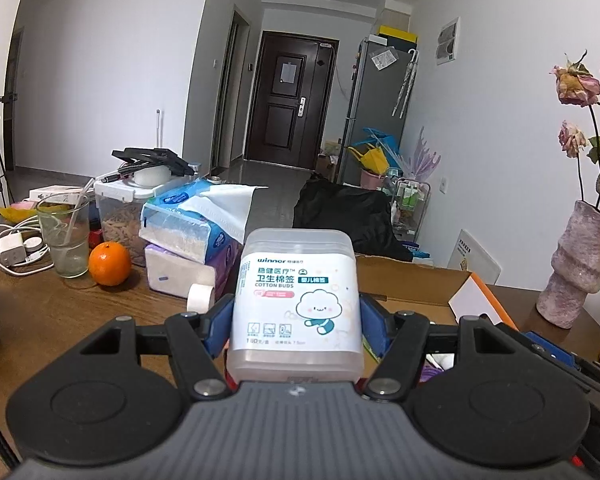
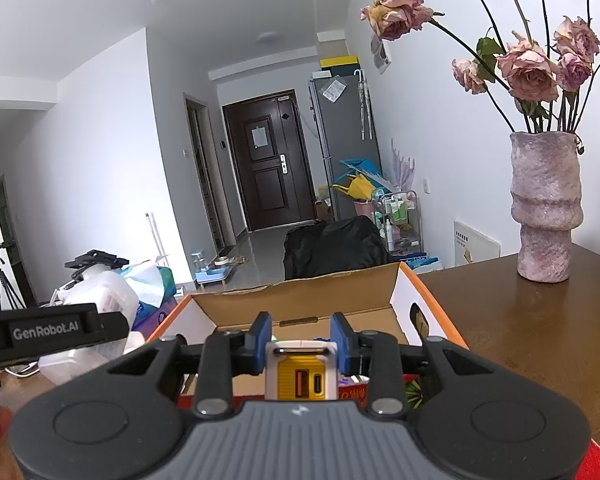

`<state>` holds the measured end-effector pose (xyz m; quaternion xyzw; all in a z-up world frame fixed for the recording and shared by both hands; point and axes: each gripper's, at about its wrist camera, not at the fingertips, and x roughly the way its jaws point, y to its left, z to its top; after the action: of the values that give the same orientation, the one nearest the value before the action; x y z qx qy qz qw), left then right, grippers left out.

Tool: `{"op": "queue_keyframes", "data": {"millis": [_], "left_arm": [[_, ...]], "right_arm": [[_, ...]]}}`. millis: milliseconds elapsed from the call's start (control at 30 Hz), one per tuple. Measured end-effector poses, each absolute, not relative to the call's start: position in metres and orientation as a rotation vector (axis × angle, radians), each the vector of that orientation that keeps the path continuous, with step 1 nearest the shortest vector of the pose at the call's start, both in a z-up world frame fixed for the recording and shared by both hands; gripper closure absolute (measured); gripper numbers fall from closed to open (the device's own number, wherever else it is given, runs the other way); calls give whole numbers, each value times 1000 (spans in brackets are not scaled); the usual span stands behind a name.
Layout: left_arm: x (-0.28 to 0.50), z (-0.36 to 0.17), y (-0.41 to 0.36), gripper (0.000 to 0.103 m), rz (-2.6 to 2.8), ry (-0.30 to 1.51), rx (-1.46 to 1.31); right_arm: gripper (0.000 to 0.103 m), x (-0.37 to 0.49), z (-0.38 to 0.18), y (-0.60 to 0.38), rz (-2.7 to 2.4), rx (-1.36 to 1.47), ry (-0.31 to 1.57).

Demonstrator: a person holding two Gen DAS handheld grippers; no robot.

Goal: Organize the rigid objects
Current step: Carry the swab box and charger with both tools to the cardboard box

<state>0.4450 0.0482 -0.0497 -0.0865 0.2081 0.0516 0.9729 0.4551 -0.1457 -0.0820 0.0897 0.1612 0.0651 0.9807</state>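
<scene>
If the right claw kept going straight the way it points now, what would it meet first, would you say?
Probably the far wall of the open cardboard box just ahead of the right claw, which grips a small charger; depth is uncertain.

Home: entry door (image 1: pixel 290 98), fridge (image 1: pixel 374 108)

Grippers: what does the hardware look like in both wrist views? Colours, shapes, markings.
The left gripper and the right gripper look identical: a grey ribbed housing in the middle, flanked by two round black discs. Black linkage arms with silver pivot pins run forward to blue pads on the jaws. In the right wrist view, a black bar at the left edge reads GenRobot.AI. No cables, sleeves or hands are clearly visible.
</scene>
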Motion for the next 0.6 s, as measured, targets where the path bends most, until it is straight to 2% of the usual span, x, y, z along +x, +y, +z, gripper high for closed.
{"op": "queue_keyframes", "data": {"millis": [600], "left_arm": [[485, -43, 47, 37, 96, 384, -172]], "right_arm": [[72, 495, -84, -144, 117, 165, 326]]}}
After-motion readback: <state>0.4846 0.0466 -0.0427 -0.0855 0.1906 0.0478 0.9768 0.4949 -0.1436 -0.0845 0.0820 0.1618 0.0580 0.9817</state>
